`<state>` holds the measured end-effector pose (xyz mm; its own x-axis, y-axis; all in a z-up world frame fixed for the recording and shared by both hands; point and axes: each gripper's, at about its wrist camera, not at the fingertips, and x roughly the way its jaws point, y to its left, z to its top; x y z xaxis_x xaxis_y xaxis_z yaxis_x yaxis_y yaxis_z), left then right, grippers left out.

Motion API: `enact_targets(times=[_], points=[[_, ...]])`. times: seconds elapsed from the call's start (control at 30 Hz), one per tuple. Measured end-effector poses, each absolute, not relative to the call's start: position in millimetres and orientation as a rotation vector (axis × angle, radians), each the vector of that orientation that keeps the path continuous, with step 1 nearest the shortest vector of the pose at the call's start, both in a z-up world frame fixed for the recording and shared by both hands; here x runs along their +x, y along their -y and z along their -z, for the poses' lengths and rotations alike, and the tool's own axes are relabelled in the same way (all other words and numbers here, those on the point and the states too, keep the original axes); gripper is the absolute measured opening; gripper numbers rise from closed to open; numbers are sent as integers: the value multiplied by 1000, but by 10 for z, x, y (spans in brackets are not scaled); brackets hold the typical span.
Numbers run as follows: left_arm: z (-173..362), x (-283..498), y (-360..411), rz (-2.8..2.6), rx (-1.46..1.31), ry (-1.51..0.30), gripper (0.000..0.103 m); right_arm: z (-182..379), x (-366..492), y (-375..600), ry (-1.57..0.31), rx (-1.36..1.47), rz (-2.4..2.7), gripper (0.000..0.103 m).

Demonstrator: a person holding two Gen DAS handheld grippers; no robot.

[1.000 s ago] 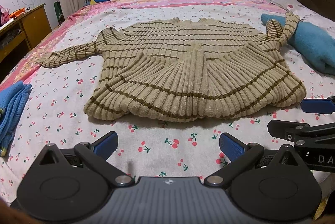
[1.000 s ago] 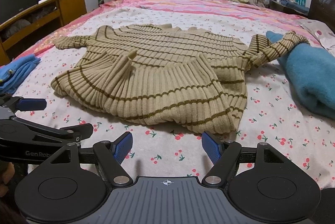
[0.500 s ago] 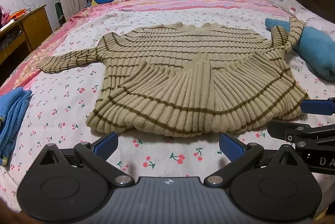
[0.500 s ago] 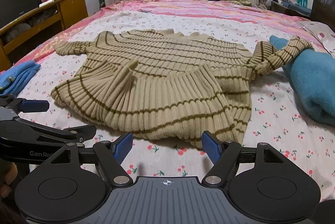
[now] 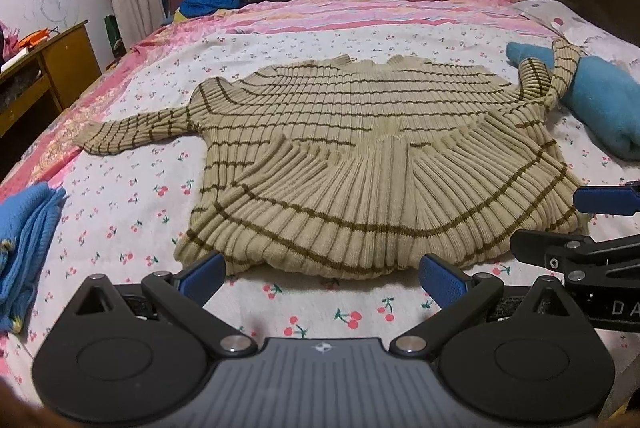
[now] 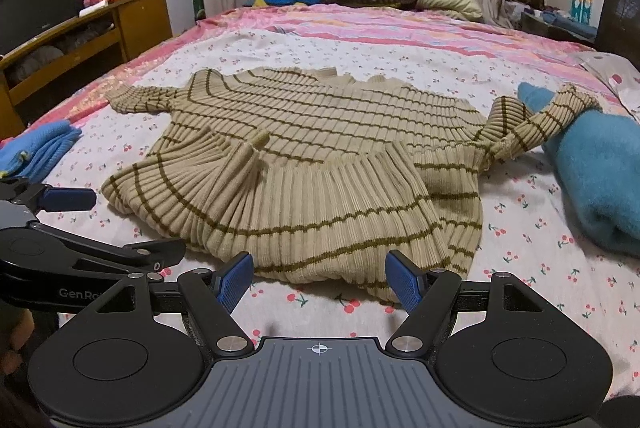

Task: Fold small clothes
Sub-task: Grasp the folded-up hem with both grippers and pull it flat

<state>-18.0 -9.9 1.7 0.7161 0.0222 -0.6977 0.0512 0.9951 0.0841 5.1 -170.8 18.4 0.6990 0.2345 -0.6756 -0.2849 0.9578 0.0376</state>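
Left-wrist view: my left gripper (image 5: 322, 274) and right gripper (image 6: 320, 282) (both spread, holding nothing) hover at the striped sweater (image 5: 360, 164) hem, closer than before.

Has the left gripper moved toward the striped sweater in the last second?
Yes. The left gripper has advanced toward the sweater: its open fingertips now reach the folded near edge, where cherry-print sheet showed between them before.

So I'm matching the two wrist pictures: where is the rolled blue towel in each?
Left wrist: the rolled blue towel lies at the right edge, above mid-height.
Right wrist: at the right edge, about mid-height.
Shared landmark: the sweater sleeve draped over the towel's far end.
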Motion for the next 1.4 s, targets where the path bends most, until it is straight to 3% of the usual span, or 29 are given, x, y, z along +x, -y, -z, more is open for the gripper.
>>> enact_targets(times=[0.6, 0.8, 0.93, 1.0, 1.1, 1.23, 1.33, 1.4], points=[[-133, 347, -196, 20, 93, -701, 103, -198, 570, 1890, -734, -80, -237, 71], [-64, 606, -310, 44, 104, -718, 102, -124, 833, 1947, -743, -114, -235, 65], [7, 772, -429, 78, 83, -759, 86, -36, 991, 1954, -772, -124, -245, 56], [55, 840, -499, 102, 58, -789, 70, 2, 1064, 1963, -789, -118, -258, 52], [144, 939, -569, 142, 17, -841, 54, 47, 1145, 1982, -810, -112, -281, 48], [197, 1018, -605, 180, -5, -865, 48, 89, 1222, 1992, -851, -97, -325, 34], [186, 1055, -623, 221, -23, -878, 35, 82, 1255, 2000, -876, -70, -371, 19], [177, 1079, -668, 264, -58, -892, 20, 51, 1264, 2017, -889, -44, -403, 10]])
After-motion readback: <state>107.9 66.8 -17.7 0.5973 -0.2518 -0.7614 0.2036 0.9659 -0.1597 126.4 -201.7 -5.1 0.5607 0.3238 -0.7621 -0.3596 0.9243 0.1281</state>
